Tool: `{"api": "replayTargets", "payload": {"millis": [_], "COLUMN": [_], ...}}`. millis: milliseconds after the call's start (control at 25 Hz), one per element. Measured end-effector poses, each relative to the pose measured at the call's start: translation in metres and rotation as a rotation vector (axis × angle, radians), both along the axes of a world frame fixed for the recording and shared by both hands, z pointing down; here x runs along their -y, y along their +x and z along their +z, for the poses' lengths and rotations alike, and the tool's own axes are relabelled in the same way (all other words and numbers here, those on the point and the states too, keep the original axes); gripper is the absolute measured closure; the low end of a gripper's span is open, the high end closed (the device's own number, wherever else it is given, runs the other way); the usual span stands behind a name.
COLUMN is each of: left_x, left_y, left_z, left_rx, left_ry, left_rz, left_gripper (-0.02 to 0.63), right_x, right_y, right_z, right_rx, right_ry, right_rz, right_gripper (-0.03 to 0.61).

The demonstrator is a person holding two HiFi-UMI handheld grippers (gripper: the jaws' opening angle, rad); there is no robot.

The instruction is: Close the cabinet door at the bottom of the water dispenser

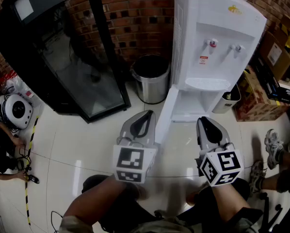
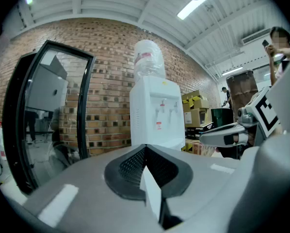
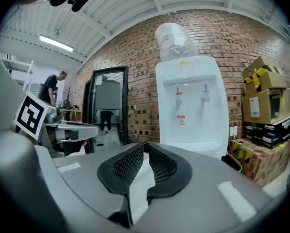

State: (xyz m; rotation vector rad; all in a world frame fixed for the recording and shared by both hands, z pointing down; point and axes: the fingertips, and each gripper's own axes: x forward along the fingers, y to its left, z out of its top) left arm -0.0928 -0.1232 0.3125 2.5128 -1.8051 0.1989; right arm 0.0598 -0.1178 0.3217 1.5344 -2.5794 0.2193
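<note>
Fingers (image 2: 128, 166) on the left gripper (image 2: 144, 149) are pressed together at the tips with nothing held, just a sliver of white showing in the gap lower down. Same deal on the right gripper (image 3: 145, 147): its fingers (image 3: 160, 166) meet at the tip and they're empty too.

From the head view, both grippers hang side by side over the pale tiled floor (image 1: 77, 144), pointing at the water dispenser (image 1: 217, 33). Left gripper's tip sits close to the cabinet door (image 1: 166, 113), though I can't tell if it actually touches. That door is at the bottom of the dispenser and it's wide open, swung out to the left so you see its edge, with the white compartment (image 1: 198, 103) behind it exposed. The right gripper's tip sits just in front of that opening.

Further out: a steel trash can (image 1: 151, 79) stands right beside the dispenser on its left, against the brick wall (image 1: 140, 13). Left of that is a tall black fridge (image 1: 82, 67) with a glass door. Cardboard boxes (image 1: 273, 57) are stacked on the dispenser's right. A water bottle (image 3: 174, 40) sits upside down on top of the dispenser.
</note>
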Motion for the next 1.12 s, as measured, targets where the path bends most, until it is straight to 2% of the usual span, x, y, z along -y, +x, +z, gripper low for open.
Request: {"api": "replayTargets", "payload": {"millis": [160, 280, 400, 680, 880, 1120], "left_x": [0.029, 0.041, 0.045, 0.044, 0.043, 0.044], "left_y": [-0.018, -0.029, -0.029, -0.041, -0.044, -0.029], "left_z": [0.018, 0.039, 0.058, 0.078, 0.078, 0.073], "left_rx": [0.062, 0.025, 0.054, 0.042, 0.04, 0.033], "left_ry": [-0.004, -0.034, -0.058, -0.111, -0.115, -0.11], "left_rz": [-0.001, -0.011, 0.008, 0.004, 0.006, 0.048], "left_gripper": [0.614, 0.614, 0.614, 0.614, 0.614, 0.614], "right_x": [0.017, 0.023, 0.025, 0.015, 0.005, -0.001], "right_y": [-0.032, -0.062, -0.087, -0.126, -0.141, -0.135], "right_z": [0.024, 0.054, 0.076, 0.121, 0.139, 0.144], "right_rx": [-0.049, -0.105, -0.143, -0.244, -0.289, -0.296], "right_ry": [-0.033, -0.073, -0.104, -0.176, -0.229, -0.27], "right_rz": [-0.049, -0.11, -0.156, -0.254, -0.315, -0.333], "right_gripper": [0.517, 0.47, 0.446, 0.434, 0.434, 0.439]}}
